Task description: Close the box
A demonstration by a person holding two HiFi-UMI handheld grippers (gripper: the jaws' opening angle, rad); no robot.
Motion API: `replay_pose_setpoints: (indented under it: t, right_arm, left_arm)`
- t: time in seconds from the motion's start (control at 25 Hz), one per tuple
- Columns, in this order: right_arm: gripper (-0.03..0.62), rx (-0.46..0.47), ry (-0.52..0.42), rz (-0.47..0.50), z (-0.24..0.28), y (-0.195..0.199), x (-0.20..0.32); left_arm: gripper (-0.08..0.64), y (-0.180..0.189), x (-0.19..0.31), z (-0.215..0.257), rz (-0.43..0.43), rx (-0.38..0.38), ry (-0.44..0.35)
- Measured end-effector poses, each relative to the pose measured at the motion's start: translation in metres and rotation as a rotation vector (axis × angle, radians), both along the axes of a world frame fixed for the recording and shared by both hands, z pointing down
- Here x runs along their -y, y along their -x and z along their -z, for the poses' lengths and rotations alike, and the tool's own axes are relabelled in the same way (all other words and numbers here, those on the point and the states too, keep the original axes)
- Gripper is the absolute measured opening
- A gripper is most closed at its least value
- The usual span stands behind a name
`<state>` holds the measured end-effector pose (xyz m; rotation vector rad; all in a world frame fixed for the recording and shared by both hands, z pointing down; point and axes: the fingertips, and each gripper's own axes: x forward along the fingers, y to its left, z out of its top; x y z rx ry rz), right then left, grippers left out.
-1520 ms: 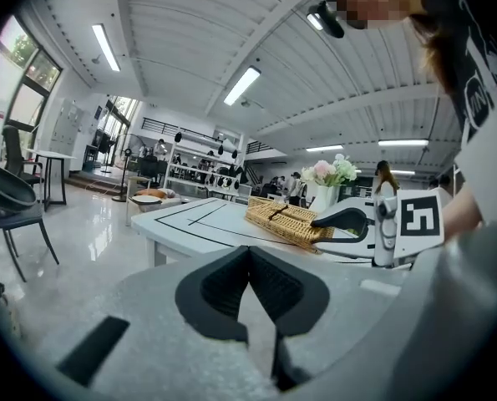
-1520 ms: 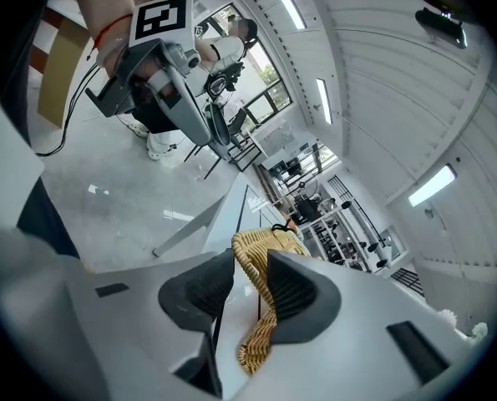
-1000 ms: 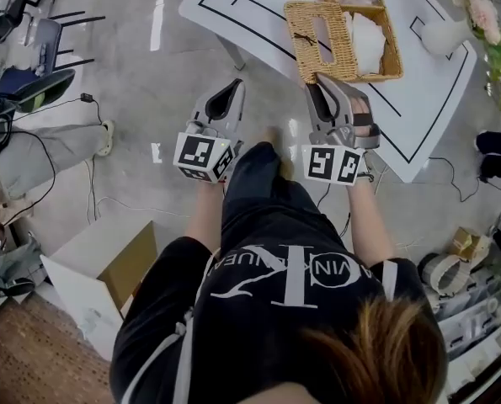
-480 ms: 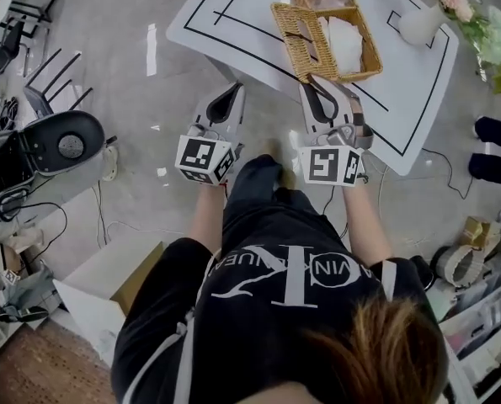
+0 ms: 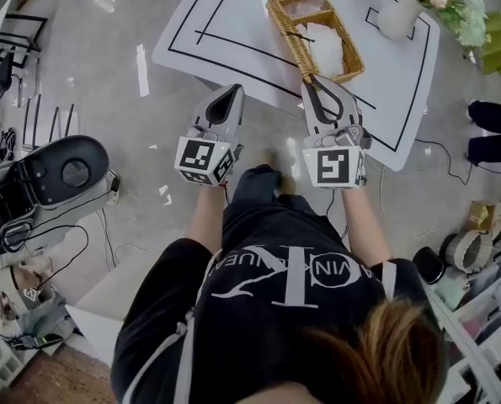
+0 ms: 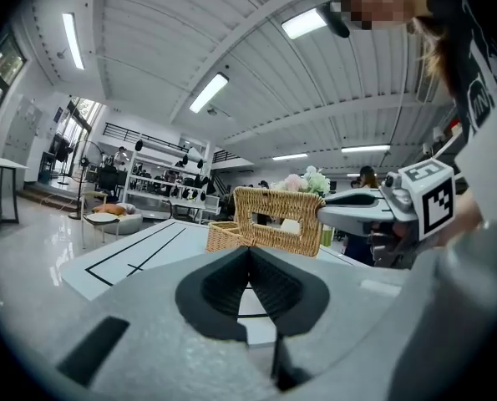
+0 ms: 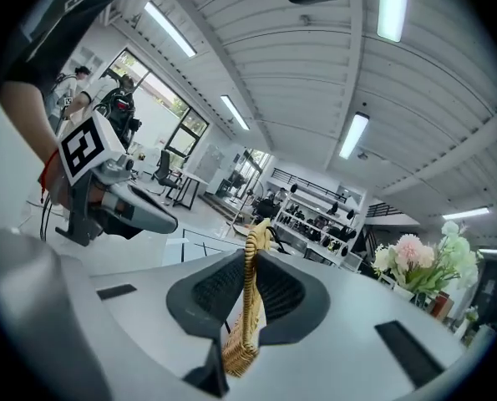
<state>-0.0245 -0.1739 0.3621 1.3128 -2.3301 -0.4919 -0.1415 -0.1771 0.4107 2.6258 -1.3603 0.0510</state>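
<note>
A wicker box [image 5: 330,36] stands on the white table [image 5: 225,32], with white paper [image 5: 324,45] inside. Its slotted wicker lid [image 5: 288,32] is hinged up on edge along the box's left side. My right gripper [image 5: 322,87] has the lid's near end between its jaws, which are closing. In the right gripper view the lid [image 7: 250,307] runs edge-on between both pads of the right gripper [image 7: 250,278]. My left gripper [image 5: 225,99] hangs off the table's near edge, shut and empty. The left gripper view shows the left gripper [image 6: 249,253] with its pads meeting and the lid [image 6: 277,215] beyond.
A white vase of pink flowers [image 5: 402,15] stands at the table's far right. On the floor to the left sit a dark round machine [image 5: 61,171] and cables. Dark shoes [image 5: 494,116] and assorted clutter [image 5: 461,251] lie to the right.
The lid has swung from lying open and flat to standing on edge. The right jaws have narrowed around it. The left gripper has held still.
</note>
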Motion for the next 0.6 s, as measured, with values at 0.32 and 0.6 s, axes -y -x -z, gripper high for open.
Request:
replay_pose_setpoints:
  t: [0.32,0.6]
  right_arm:
    - [0.046,0.122,0.036,-0.088,0.008,-0.024,0.012]
    - [0.044,0.315,0.077,-0.169,0.014,-0.046,0.020]
  left_arm:
    - [0.008,-0.021,0.032,0.006,-0.089,-0.028,-0.014]
    - [0.008,-0.033,0.044,0.005,-0.149,-0.038,-0.012]
